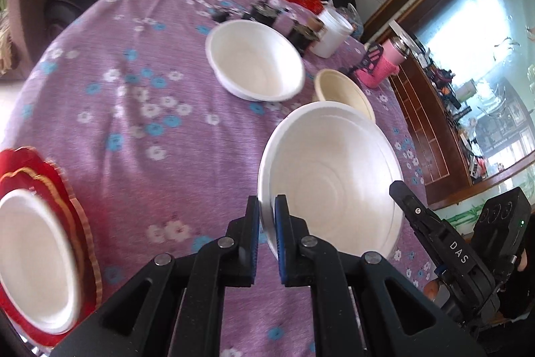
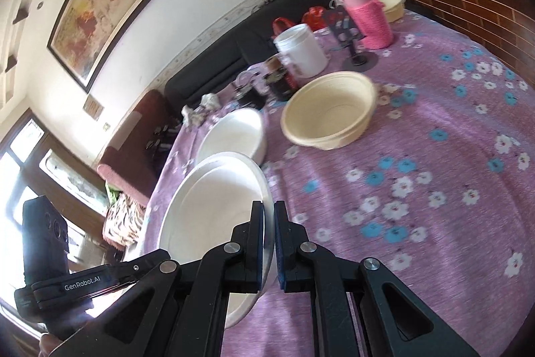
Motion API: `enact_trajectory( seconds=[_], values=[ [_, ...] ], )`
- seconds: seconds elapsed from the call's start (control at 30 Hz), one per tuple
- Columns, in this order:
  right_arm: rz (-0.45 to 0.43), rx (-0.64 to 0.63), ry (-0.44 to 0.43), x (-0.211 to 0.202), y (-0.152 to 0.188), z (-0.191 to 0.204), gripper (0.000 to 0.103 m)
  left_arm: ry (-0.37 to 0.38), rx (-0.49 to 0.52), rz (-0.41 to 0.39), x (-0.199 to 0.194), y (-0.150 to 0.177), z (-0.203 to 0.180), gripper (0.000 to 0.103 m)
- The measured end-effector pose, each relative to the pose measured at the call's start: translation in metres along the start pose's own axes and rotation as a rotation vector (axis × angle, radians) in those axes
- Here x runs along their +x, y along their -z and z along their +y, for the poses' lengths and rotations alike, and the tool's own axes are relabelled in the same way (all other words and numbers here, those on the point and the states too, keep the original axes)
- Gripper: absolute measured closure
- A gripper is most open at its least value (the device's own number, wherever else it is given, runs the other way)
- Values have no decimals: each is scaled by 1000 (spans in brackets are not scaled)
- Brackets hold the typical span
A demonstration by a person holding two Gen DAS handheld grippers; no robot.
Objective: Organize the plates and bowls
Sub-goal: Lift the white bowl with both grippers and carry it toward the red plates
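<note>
Both the left gripper (image 1: pixel 266 216) and the right gripper (image 2: pixel 268 225) have their fingers clenched on opposite rims of one white foam bowl (image 1: pixel 329 169), carried above the purple-clothed counter (image 1: pixel 140 129). Uneven pulling may bend the thin rim, dropping the bowl.

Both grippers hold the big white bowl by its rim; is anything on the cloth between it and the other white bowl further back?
Nothing visible. The held large white foam bowl and the smaller white bowl are separated only by bare purple flowered tablecloth. The cream bowl sits off to the right, beside that gap.
</note>
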State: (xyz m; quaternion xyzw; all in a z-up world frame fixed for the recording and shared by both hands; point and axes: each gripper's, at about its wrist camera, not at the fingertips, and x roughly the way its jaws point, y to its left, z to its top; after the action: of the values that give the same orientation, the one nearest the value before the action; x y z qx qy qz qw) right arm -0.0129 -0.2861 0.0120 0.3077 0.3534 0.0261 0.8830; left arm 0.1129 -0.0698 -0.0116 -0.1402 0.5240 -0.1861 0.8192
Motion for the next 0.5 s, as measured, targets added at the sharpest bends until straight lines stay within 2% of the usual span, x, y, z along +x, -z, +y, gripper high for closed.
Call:
enact_trajectory(
  seconds=[0.13,0.5],
  values=[
    [38,-55,-38,13,14,33,96,-27,-53,-48,-30,14,31,94],
    [149,-214,-169,43,62,127,96,-161,-166,-182,-116,54,107,94]
  ],
)
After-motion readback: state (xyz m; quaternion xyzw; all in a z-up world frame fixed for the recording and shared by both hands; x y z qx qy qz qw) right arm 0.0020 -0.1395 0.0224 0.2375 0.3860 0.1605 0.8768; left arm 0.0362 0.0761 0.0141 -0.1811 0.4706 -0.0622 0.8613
